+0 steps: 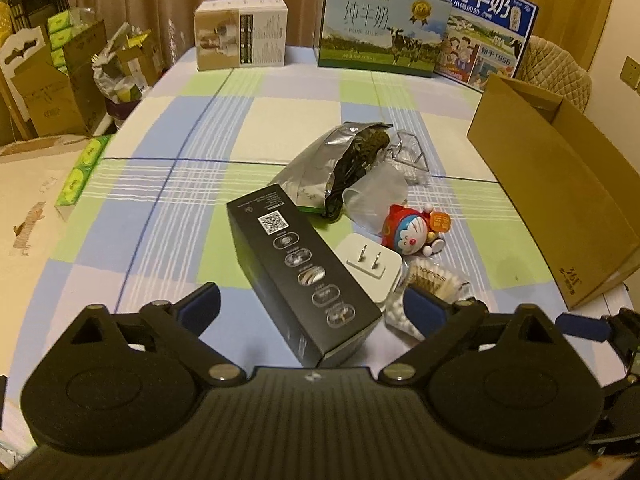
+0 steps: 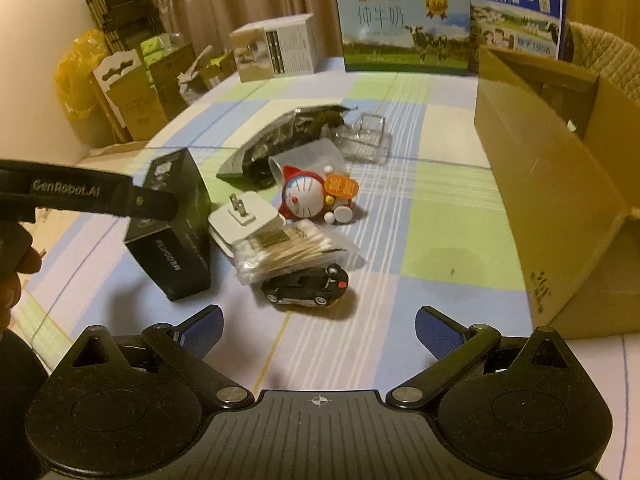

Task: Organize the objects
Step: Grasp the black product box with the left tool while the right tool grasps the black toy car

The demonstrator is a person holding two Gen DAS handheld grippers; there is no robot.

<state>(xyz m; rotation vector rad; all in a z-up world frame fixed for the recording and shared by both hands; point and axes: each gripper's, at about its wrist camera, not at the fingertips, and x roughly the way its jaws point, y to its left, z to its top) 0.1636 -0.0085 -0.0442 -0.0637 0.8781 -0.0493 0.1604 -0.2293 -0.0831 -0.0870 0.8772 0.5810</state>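
A pile of objects lies mid-table: a long black box (image 1: 298, 274) (image 2: 174, 224), a white plug adapter (image 1: 370, 266) (image 2: 244, 220), a bag of cotton swabs (image 1: 430, 280) (image 2: 288, 250), a Doraemon figure (image 1: 414, 232) (image 2: 310, 196), a black toy car (image 2: 306, 286), a silver tea bag (image 1: 332, 164) (image 2: 280, 136), a clear cup (image 1: 374, 196) and a clear tray (image 2: 366, 136). My left gripper (image 1: 312, 312) is open around the black box's near end. My right gripper (image 2: 318, 330) is open, just short of the toy car. An open cardboard box (image 1: 552, 184) (image 2: 548, 184) stands at the right.
Two milk cartons (image 1: 380, 26) (image 2: 516, 12) and a white box (image 1: 242, 34) stand along the far edge. Green tissue packs (image 1: 82, 172) lie at the left table edge. Cardboard boxes (image 1: 52, 80) clutter the floor beyond. The left gripper's body (image 2: 92, 196) reaches in at left.
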